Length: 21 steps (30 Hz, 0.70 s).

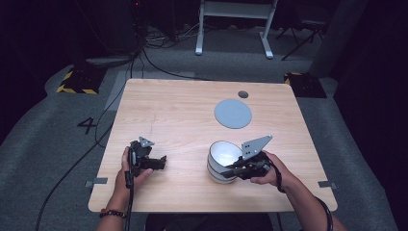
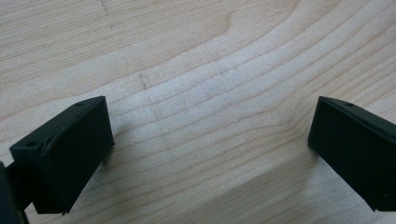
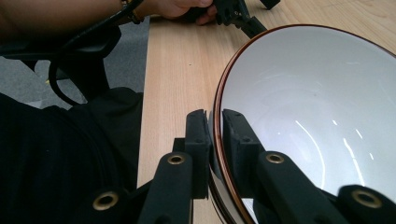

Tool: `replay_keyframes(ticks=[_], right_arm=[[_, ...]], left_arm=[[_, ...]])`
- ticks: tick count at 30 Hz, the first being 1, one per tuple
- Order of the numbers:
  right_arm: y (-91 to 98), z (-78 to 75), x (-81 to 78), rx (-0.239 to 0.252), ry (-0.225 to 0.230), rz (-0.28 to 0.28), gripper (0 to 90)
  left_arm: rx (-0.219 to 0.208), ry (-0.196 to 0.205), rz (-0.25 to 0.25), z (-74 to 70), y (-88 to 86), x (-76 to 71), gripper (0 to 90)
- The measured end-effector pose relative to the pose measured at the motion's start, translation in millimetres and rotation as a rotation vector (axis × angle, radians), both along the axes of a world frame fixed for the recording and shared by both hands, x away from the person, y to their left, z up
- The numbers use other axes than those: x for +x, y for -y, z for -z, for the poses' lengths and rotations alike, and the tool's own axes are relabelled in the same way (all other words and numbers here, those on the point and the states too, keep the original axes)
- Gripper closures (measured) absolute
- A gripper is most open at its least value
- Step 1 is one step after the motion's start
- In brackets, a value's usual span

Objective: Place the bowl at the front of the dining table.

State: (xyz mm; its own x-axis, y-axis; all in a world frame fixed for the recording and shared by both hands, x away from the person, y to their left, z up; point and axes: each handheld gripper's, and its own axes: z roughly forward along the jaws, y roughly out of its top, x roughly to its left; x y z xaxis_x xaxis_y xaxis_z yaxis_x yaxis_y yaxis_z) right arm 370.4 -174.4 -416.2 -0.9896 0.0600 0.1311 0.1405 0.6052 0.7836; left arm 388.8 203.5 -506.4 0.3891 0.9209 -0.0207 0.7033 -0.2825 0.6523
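Pale wood tabletop under dim light, dark floor and cables all around, and we're right in the grab. Right hand-held gripper is clamped on the rim of the white bowl, one jaw outside the brown-edged lip, one inside, pads pressed tight on the thin wall. From the high view that bowl looks like the top one of a small stack of bowls, sitting toward the near right of the tabletop, with a grey round disc lying farther back, well apart from it.

Left hand-held gripper is released, jaws spread wide over bare wood, nothing between them, resting near the front left.

Now the risk. It's a pinch on one side of the rim only, so a lift could let the bowl swing down and pivot in the pads, or slide out on that glossy glaze. If the bowl is nested snugly, the one beneath may come up with it and drop back. A quick tilt could also knock the stack sideways, and the free gripper sits too far off to steady it.
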Motion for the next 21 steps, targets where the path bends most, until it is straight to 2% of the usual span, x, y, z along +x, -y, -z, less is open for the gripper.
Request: replay_keyframes(ticks=[2, 7, 11, 12, 14, 17, 21], right_arm=[[-0.9, 0.2, 1.6, 0.002, -0.017, -0.007, 82.4], [-1.6, -1.9, 2.2, -0.016, -0.021, -0.01, 82.5], [-2.0, -3.2, 2.3, -0.016, -0.015, -0.012, 82.7], [-0.7, -6.8, 3.3, 0.002, -0.012, -0.008, 82.4], [-0.4, -9.3, 3.7, 0.006, -0.01, -0.007, 82.2], [-2.6, -13.0, 4.3, -0.014, -0.009, -0.01, 82.0], [-2.4, -14.2, 4.6, -0.013, -0.005, -0.013, 81.9]], left_arm=[[-0.006, -0.002, 0.0, 0.3, 0.3, 0.0, 0.1], [-0.004, 0.0, -0.001, 0.2, 0.3, 0.0, 0.0], [-0.001, 0.001, -0.001, 0.1, 0.1, 0.1, 0.0], [-0.001, 0.001, -0.002, 0.1, 0.1, 0.1, 0.1], [-0.01, -0.005, 0.0, 0.4, 0.6, -0.1, 0.0], [-0.003, 0.0, -0.001, 0.2, 0.2, 0.1, 0.1], [-0.002, 0.001, -0.002, 0.1, 0.1, 0.1, 0.1]])
